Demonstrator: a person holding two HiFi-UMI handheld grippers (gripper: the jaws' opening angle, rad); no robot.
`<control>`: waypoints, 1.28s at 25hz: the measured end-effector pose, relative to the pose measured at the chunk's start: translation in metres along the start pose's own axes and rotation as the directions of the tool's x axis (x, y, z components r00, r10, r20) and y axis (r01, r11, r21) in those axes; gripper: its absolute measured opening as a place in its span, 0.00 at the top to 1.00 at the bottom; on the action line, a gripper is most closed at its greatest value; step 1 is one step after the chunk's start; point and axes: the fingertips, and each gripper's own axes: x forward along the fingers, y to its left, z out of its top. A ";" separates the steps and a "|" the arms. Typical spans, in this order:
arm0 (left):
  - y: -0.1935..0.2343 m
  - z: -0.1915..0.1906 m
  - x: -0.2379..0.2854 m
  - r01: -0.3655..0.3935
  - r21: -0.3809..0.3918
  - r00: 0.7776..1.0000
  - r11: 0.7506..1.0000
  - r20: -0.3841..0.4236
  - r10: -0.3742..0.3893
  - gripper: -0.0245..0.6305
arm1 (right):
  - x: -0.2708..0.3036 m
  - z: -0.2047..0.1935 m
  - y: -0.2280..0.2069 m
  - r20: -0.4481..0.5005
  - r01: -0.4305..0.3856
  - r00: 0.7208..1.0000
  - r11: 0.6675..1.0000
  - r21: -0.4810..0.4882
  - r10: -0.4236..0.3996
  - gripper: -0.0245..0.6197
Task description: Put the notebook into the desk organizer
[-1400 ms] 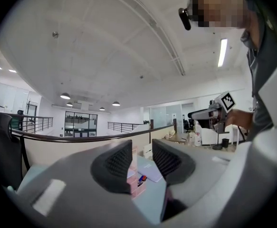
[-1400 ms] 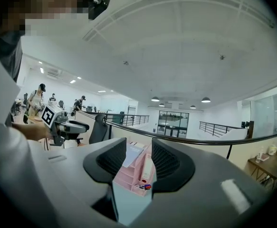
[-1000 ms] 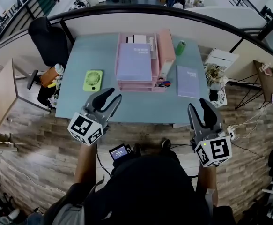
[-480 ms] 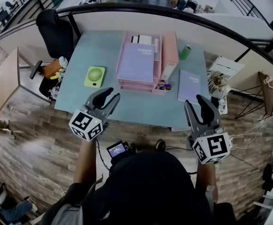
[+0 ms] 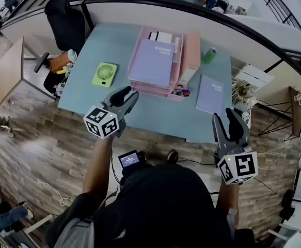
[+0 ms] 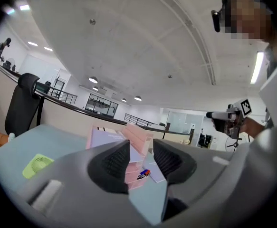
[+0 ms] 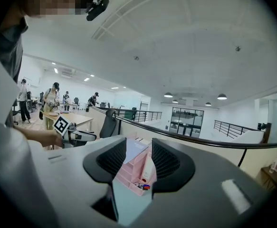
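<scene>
Beneath upper notebook [image 5: 153, 62], desk organizer [image 5: 191, 56] trays mostly hidden. Left gripper [image 5: 130, 93] jaws narrow, opening, empty; right gripper [image 5: 224, 117] jaws narrowly apart, empty.

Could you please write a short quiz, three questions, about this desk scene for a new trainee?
1. True or false: the right gripper holds something.
2. Where does the loose notebook lie? A) on the desk, right of the organizer; B) on the chair; C) on the floor.
3. Which colour is the fan?
Key: 1 false, its jaws stand apart and empty; 2 A; 3 green.
</scene>
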 end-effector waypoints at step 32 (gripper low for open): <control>0.096 -0.098 0.110 -0.099 -0.742 0.971 0.663 0.074 0.228 0.43 | -0.025 -0.041 -0.045 -0.099 0.049 0.994 0.999 0.011 -0.048 0.72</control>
